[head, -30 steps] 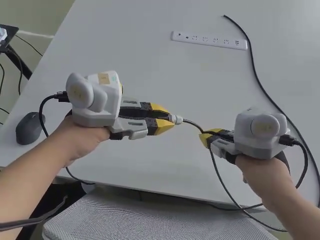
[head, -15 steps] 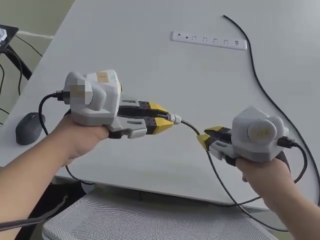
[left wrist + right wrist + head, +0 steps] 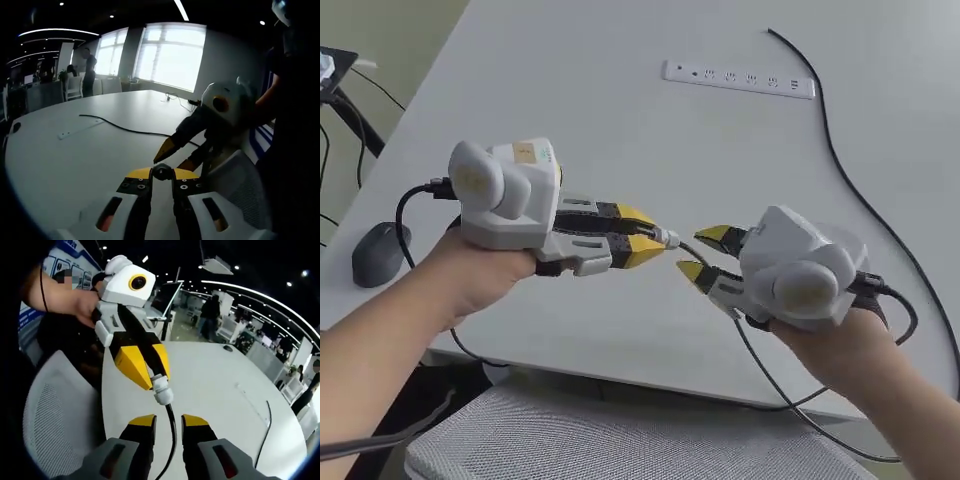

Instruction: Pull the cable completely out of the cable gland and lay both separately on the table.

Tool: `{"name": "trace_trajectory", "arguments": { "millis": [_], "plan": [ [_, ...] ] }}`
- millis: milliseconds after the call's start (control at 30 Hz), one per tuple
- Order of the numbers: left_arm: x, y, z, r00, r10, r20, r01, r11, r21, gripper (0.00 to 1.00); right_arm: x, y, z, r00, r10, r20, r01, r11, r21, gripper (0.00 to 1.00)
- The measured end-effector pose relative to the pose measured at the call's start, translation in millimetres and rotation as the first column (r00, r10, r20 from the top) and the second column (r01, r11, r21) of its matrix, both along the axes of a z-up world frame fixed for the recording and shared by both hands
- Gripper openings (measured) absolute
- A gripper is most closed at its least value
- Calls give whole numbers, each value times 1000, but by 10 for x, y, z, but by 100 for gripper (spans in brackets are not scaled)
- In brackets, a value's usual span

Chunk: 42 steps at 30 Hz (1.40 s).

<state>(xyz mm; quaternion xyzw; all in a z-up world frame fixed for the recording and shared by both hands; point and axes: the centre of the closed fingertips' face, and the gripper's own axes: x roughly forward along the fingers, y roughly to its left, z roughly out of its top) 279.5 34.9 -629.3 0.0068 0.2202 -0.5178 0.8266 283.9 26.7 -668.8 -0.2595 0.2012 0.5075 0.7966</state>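
My left gripper (image 3: 655, 241) is shut on the small white cable gland (image 3: 671, 239), held above the table's front edge. A thin black cable (image 3: 752, 345) leaves the gland, passes between the jaws of my right gripper (image 3: 704, 253) and hangs down past the table edge. The right gripper stands open close to the gland, its yellow jaws either side of the cable without squeezing it. In the right gripper view the gland (image 3: 163, 389) sticks out of the left gripper (image 3: 142, 359), and the cable (image 3: 173, 432) runs down between my own jaws. In the left gripper view the gland (image 3: 162, 172) sits between shut jaws.
A white power strip (image 3: 738, 80) lies at the far side of the white table (image 3: 570, 120), and another black cable (image 3: 840, 165) curves along its right side. A dark mouse (image 3: 378, 255) rests at the left edge. A grey mesh chair seat (image 3: 570, 440) is below.
My right gripper has opened, letting go of the cable, and has moved up and left towards the gland. The left gripper has stayed still with the gland.
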Motion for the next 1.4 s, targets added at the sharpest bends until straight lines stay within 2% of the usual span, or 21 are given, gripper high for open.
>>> {"name": "trace_trajectory", "arguments": {
  "millis": [67,300,533,633,933,1000,1400],
  "plan": [
    [-3,-3,4,1000,0,0,0,1000,-2,15,8,34,2,1000,13,18,-13,1000,-9,13],
    [-34,-16,14,1000,-5,0,5,1000,-7,15,44,5,4,1000,4,26,-4,1000,-7,1],
    [-29,-37,51,1000,-2,7,2,1000,-20,15,44,-19,45,1000,-17,23,17,1000,18,0],
    [-27,-43,64,1000,-3,10,3,1000,-24,15,54,-39,34,999,-27,20,27,1000,14,0],
    [-27,-19,167,1000,8,14,-7,998,-66,15,116,-226,-60,995,-92,-32,92,996,2,0],
    [-28,-14,183,1000,11,15,-10,997,-72,15,112,-265,-108,991,-116,-70,116,993,2,0],
    [-88,11,162,1000,5,11,-5,998,-68,15,54,-469,-320,970,-185,-155,184,983,-21,0]
  ]
}}
